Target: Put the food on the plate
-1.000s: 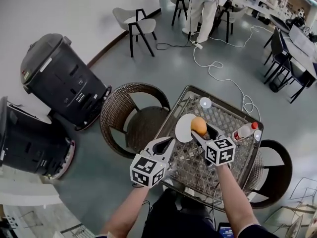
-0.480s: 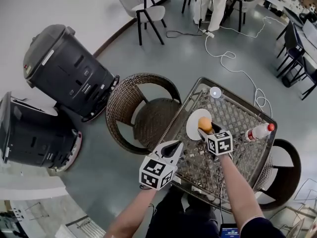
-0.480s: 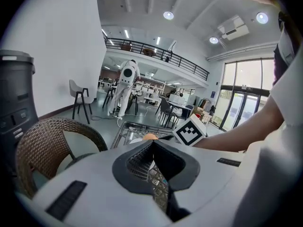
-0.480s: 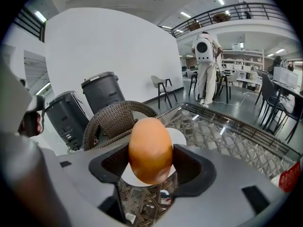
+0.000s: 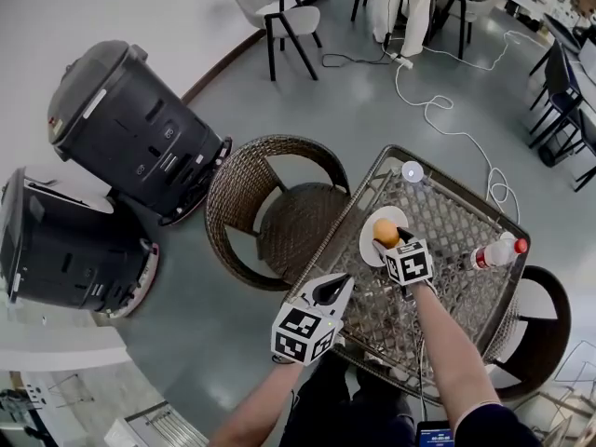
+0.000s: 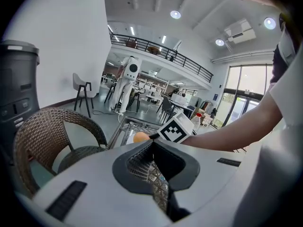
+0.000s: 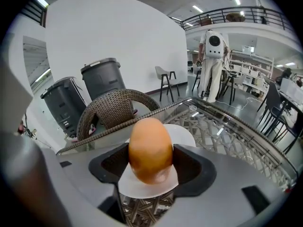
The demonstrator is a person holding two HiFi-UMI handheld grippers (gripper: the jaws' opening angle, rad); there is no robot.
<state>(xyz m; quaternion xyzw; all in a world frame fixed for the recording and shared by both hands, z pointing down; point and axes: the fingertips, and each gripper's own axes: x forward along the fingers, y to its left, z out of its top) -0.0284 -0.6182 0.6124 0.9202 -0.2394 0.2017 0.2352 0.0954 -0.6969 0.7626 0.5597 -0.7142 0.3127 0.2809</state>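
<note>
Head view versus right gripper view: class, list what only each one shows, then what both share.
Only the head view: the left tool and a red-capped bottle. Only the right gripper view: the upstairs railing. Both: the right tool shut on the orange food over the white plate, beside a wicker chair.

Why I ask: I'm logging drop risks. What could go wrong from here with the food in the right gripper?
1. The food in the right gripper is rounded, so it may roll off the flat plate once released.
2. The plate sits near the table edge by the wicker chair, so a roll could carry it to the floor.
</note>
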